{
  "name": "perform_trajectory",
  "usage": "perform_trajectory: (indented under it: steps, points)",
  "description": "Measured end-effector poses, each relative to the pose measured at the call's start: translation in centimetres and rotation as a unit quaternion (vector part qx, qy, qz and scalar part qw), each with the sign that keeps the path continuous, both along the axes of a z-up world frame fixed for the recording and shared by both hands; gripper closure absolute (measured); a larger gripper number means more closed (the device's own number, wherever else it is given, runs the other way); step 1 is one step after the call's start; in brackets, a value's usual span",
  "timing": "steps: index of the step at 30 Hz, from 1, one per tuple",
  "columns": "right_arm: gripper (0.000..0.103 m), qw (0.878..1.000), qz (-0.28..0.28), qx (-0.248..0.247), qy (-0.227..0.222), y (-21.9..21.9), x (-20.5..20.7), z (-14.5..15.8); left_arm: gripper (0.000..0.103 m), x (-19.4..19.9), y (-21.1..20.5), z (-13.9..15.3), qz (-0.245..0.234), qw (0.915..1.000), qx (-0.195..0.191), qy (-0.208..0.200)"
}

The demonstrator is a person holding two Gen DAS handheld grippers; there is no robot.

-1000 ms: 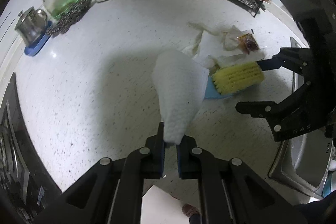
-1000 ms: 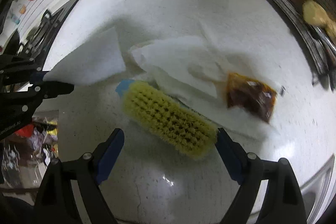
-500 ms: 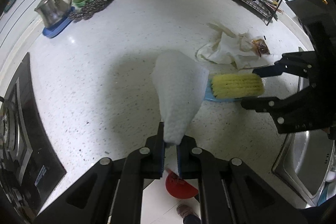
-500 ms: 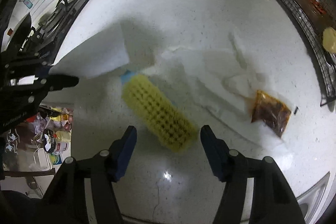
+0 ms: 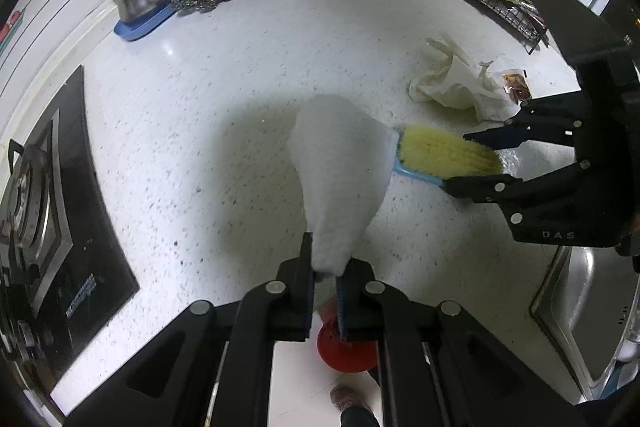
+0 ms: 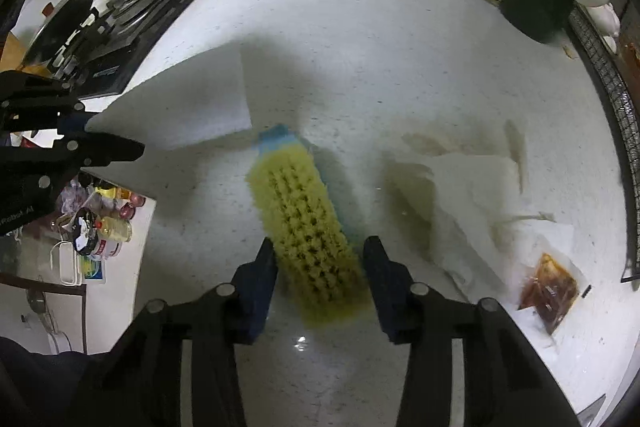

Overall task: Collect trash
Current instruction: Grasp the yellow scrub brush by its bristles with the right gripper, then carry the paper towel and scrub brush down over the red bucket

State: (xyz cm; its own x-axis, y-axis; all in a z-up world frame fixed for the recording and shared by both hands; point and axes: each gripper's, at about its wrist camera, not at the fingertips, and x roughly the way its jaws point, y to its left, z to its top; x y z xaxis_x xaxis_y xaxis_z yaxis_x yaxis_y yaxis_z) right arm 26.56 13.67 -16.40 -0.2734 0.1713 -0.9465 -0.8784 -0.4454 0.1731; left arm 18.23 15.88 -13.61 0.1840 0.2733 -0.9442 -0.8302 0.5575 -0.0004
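Left claw: clenched on the lower corner of a white sheet, which I hold clear of the tabletop.

Right claw: my jaws have just been closing around the brush; it lies between them, bristles up, but I cannot tell whether the pads press on it yet.

Brush: near the middle of the tabletop, its blue tip towards 11 o'clock in my right view; in the left view it lies at 3 o'clock of the sheet, just beside it.

Trash left: crumpled tissues at 2 o'clock in the left view, with a brown sauce packet touching their far edge; in the right view both lie at 3 to 4 o'clock of the brush.

Stains: brownish smears on the tabletop at 1 o'clock of the brush.

Bin: none that I can make out; a red thing shows below the tabletop's edge at 6 o'clock, but I cannot tell what it is.

Done: by my judgement only the tools are in hand; none of the rubbish looks gathered.

Left to do: sweep or lift the tissues and packet off the tabletop and drop them somewhere, so the task looks early.

Risk: the packet looks oily and may smear further if dragged.
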Motion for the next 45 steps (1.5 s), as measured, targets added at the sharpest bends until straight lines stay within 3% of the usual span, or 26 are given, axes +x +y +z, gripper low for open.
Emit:
perform_trajectory:
  steps: [8, 18, 30, 38, 45]
  points:
    - [0.069, 0.999, -0.038, 0.005, 0.022, -2.6, -0.1, 1.4, 0.095, -2.3, -2.1, 1.5, 0.010, 0.9999, 0.011, -0.007]
    - [0.070, 0.995, -0.090, 0.036, 0.017, -7.6, -2.5, 5.4, 0.095, -4.8, -6.5, 4.7, -0.019, 0.9984, 0.039, -0.036]
    - [0.070, 0.982, -0.173, 0.072, -0.006, -18.6, -8.0, 10.8, 0.095, -11.3, -16.1, 6.3, -0.077, 0.9942, 0.052, -0.055]
    - [0.070, 0.975, -0.217, 0.047, -0.005, -24.7, -12.1, 10.5, 0.095, -15.7, -21.5, 4.9, -0.097, 0.9935, 0.034, -0.048]
    - [0.070, 0.974, -0.224, 0.018, -0.004, -26.1, -13.9, 8.0, 0.095, -17.4, -23.5, 1.9, -0.086, 0.9957, 0.002, -0.035]
